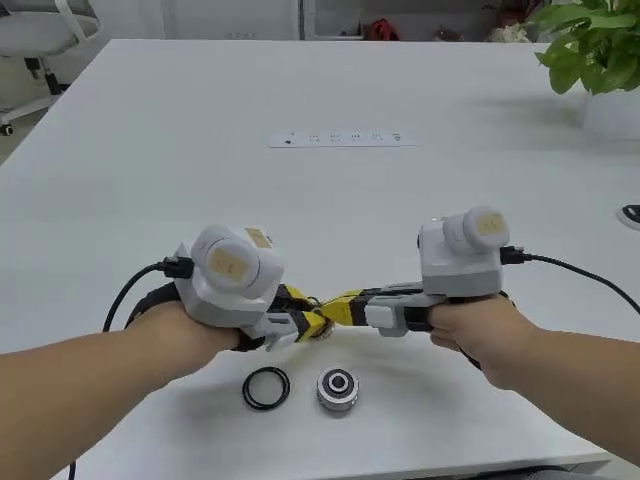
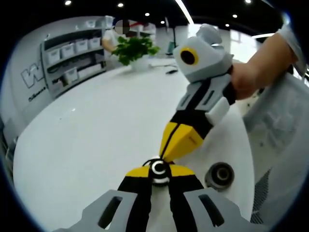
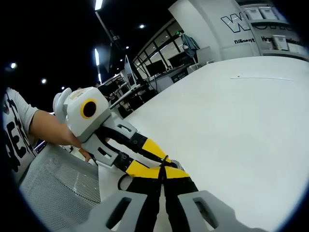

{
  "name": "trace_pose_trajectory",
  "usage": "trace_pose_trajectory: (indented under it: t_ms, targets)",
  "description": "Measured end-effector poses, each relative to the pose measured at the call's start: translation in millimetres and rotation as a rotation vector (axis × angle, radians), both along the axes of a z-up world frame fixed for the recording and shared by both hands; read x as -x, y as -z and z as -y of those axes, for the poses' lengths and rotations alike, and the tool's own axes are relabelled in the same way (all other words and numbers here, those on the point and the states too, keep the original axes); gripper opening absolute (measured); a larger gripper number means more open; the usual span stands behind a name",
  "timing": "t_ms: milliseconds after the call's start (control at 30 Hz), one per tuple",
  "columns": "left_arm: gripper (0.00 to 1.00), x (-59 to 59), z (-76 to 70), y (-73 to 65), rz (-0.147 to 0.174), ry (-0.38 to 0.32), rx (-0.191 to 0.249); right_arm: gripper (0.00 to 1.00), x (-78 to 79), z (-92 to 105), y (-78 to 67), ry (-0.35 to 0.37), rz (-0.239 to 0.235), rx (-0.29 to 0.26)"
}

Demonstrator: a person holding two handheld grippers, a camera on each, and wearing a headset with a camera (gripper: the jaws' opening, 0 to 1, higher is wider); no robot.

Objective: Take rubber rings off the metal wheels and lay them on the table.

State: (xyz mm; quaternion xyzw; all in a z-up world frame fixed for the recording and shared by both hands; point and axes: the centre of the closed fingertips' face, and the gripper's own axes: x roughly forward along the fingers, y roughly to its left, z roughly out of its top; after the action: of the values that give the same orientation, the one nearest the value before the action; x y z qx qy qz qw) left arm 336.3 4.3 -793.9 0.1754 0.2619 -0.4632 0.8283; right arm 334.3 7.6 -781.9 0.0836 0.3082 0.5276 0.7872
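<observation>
left gripper [image 2: 158,170] closed, right gripper [image 3: 166,169] closed, tip-to-tip

White desk [image 1: 150,150], wide, plain top. Near front edge: black rubber ring [image 1: 266,388] lying flat, metal wheel [image 1: 338,389] just beside it on the right, apart, hub facing up. Mid-desk, further back: long white power strip [image 1: 343,139], flat, w/ row of sockets. Far right corner: white plant pot [image 1: 610,112] w/ green leaves, casting soft shadow on desk. Right edge: small dark obj [image 1: 631,215], partly cut off, can't tell what.
</observation>
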Motion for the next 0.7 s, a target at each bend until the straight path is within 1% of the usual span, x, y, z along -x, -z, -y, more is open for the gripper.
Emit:
trace_pose_trajectory:
  t_ms: [133, 267, 300, 367, 400, 467, 700]
  targets:
    - [0.13, 0.4, 0.0, -0.1, -0.004, -0.007, 0.007, 0.00, 0.7, 0.0, 0.9, 0.000, -0.001, 0.007]
    - [0.14, 2.2, -0.6, -0.3, -0.017, -0.009, 0.019, 0.00, 1.7, 0.0, 0.1, 0.000, -0.001, 0.007]
    - [0.14, 3.3, -1.3, -0.8, -0.009, 0.002, 0.009, 0.00, 1.3, -0.2, -0.6, 0.000, -0.002, 0.005]
    - [0.16, 4.7, -1.4, -2.7, -0.004, 0.013, 0.008, 0.00, 1.3, -0.1, -2.5, 0.001, -0.002, 0.001]
    - [0.18, 6.7, -1.1, -2.7, -0.012, 0.029, 0.009, 0.00, 1.5, 0.0, -3.1, 0.001, -0.003, 0.000]
    - [0.22, 7.5, -1.1, -4.8, -0.015, 0.031, 0.021, 0.00, 1.4, 0.4, -3.8, 0.001, -0.003, -0.002]
    - [0.25, 10.5, -1.8, -17.1, -0.016, 0.023, 0.069, 0.00, 1.3, -0.6, -10.6, 0.008, -0.006, -0.019]
